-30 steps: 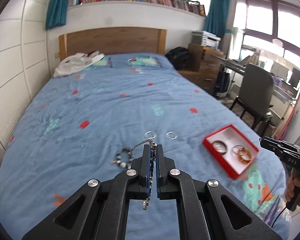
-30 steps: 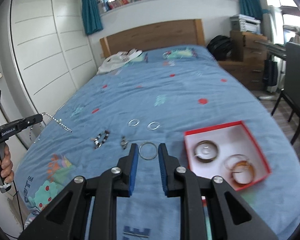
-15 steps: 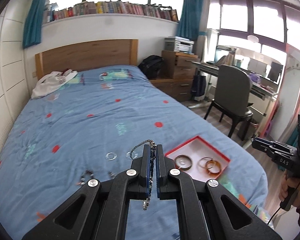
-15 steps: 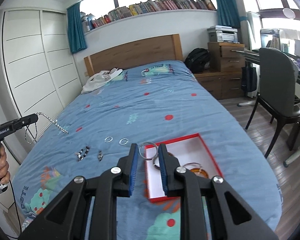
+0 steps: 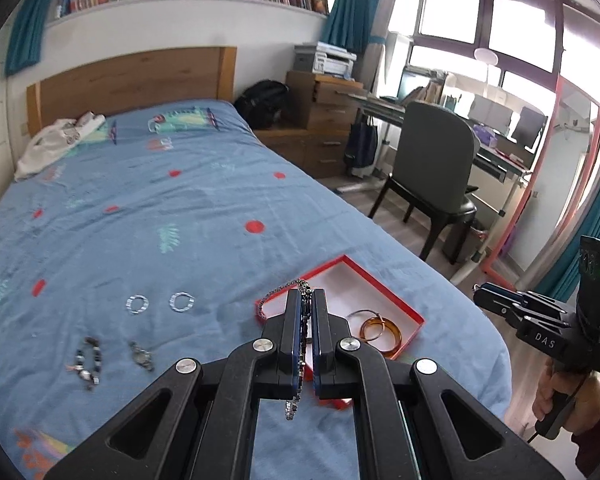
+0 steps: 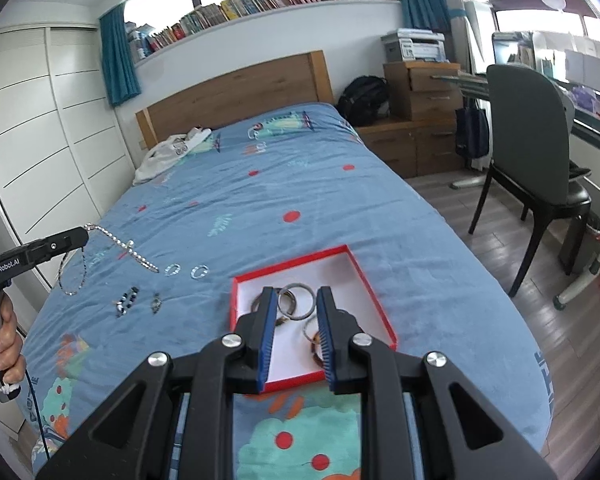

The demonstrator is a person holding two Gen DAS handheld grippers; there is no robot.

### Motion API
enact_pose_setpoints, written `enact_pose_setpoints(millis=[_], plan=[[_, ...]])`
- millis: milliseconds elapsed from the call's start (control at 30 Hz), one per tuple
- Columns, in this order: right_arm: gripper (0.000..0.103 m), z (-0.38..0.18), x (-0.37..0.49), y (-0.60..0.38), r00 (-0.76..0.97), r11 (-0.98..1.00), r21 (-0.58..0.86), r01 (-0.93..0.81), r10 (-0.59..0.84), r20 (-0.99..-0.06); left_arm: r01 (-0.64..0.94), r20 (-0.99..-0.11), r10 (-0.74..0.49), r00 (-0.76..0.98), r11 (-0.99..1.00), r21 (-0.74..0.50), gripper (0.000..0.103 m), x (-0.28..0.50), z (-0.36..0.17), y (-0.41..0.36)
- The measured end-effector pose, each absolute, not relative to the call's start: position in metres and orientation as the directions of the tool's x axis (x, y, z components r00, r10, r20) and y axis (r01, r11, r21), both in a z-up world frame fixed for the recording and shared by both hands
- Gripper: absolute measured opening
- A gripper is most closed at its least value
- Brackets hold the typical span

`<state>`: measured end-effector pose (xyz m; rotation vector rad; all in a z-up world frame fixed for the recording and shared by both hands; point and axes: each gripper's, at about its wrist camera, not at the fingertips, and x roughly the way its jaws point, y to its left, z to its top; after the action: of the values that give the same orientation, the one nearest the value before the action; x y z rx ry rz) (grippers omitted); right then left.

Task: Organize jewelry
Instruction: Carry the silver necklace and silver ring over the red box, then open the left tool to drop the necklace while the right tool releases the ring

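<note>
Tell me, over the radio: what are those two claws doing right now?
Left gripper shut on chain necklace, above the bed. Right gripper open over red box, silver ring between its fingers. Nothing blocking the box.

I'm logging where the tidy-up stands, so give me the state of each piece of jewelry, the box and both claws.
Left claw: shut on chain necklace.
Chain necklace: held, ends dangling.
Right claw: open above box.
Silver bangle: between the fingers, released or not unclear.
Red box: open, holds bangles.
Two clear rings: on bed.
Beaded bracelet: on bed.
</note>
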<state>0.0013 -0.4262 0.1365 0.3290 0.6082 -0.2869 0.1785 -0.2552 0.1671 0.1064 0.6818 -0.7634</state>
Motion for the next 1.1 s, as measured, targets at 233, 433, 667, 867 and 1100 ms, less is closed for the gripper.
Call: enact_pose_setpoints(millis=[233, 433, 667, 867, 1100], plan=[[0.02, 0.098, 0.028, -0.449, 0.752, 0.902, 0.23, 0.365, -0.14, -0.644, 0.679, -0.649, -0.608, 0.457, 0.71, -0.186, 0.005, 0.202, 0.131, -0.292], [0.02, 0.063, 0.054, -0.463, 0.718, 0.898, 0.238, 0.37, -0.114, -0.686, 0.685, -0.689, -0.606, 0.397, 0.695, -0.217, 0.005, 0.217, 0.094, -0.323], [0.02, 0.028, 0.093, -0.478, 0.682, 0.902, 0.239, 0.359, -0.08, -0.727, 0.688, -0.732, -0.587, 0.345, 0.689, -0.228, 0.005, 0.233, 0.057, -0.348], [0.02, -0.002, 0.12, -0.479, 0.641, 0.911, 0.234, 0.341, -0.043, -0.766, 0.671, -0.759, -0.567, 0.319, 0.701, -0.242, 0.005, 0.253, 0.029, -0.362], [0.02, -0.024, 0.138, -0.484, 0.606, 0.919, 0.223, 0.324, -0.021, -0.795, 0.698, -0.77, -0.588, 0.248, 0.659, -0.279, 0.004, 0.244, 0.007, -0.369]])
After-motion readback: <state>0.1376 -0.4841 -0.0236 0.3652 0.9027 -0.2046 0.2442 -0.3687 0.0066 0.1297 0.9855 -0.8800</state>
